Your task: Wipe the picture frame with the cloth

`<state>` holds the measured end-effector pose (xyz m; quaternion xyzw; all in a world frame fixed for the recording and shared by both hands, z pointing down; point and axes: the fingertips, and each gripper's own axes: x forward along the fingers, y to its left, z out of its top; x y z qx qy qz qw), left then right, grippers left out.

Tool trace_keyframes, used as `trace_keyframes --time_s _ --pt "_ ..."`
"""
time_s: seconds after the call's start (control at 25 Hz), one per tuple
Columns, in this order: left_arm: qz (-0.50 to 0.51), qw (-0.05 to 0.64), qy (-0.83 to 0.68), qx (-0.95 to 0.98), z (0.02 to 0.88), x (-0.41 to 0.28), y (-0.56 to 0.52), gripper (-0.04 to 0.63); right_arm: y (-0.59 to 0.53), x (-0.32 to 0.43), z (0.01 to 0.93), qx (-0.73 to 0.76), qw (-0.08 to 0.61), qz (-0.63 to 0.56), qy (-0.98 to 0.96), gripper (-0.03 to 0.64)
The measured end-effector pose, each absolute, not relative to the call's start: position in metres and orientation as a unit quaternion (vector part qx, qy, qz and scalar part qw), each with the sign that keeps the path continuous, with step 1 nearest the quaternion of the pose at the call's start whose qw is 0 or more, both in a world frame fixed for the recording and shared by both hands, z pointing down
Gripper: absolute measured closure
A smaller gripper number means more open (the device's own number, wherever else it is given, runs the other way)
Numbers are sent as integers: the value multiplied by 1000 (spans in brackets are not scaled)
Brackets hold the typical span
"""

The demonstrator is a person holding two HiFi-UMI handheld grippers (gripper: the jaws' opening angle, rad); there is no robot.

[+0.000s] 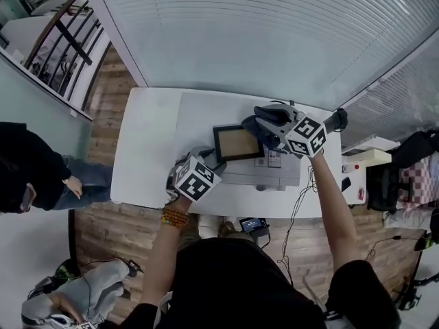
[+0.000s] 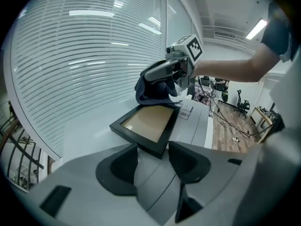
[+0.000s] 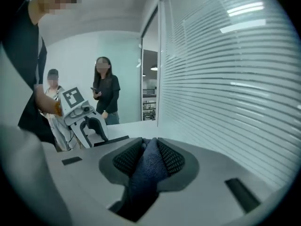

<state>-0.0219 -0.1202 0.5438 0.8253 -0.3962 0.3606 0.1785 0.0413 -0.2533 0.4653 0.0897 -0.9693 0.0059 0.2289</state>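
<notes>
Left gripper (image 2: pixel 153 155): fingers clamped on the near corner of the picture frame (image 2: pixel 146 120). Each pad sits against the black moulding, one on either side of the corner. The frame is black with a tan panel inside. It's on the white table (image 1: pixel 147 149), over the far left part of a flat grey box (image 1: pixel 274 175) that carries a printed label. In my left gripper view the frame runs away from the jaws toward the far right.

Right gripper (image 3: pixel 149 149): fingers closed on the cloth (image 3: pixel 145 175). It's dark blue, bunched between the two mesh pads and trailing down toward the camera. In the head view I see this gripper at the frame's far right side, with the cloth wad at its left tip. In the left gripper view the cloth hangs at the frame's far corner. I can't tell whether it touches the moulding or sits just above it.

Surroundings: a wall of white blinds (image 1: pixel 274 33) runs along the table's far side. Cables (image 1: pixel 296 214) drop off the table's near edge on the right. One bystander in a black top (image 1: pixel 27 166) stands left of the table.
</notes>
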Motion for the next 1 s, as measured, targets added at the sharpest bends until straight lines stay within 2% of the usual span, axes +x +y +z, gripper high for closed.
trace_keyframes --time_s 0.08,0.28,0.36,0.44,0.64,1.0 --pt "361 178 -395 826 544 -21 -120 383 -252 37 483 95 236 29 -967 522" --pt "360 179 -393 827 545 -20 -119 385 -258 54 526 150 334 -4 -931 468" --pt "361 178 -394 826 545 -21 -119 385 -260 56 529 159 343 31 -925 469" --pt "361 178 -396 825 544 -21 -119 383 -257 51 531 155 352 52 -922 501" --pt "363 185 -396 823 545 -20 -121 383 -252 47 536 154 397 54 -903 525" --pt "362 192 -399 820 547 -22 -123 377 -241 55 538 168 399 60 -899 531"
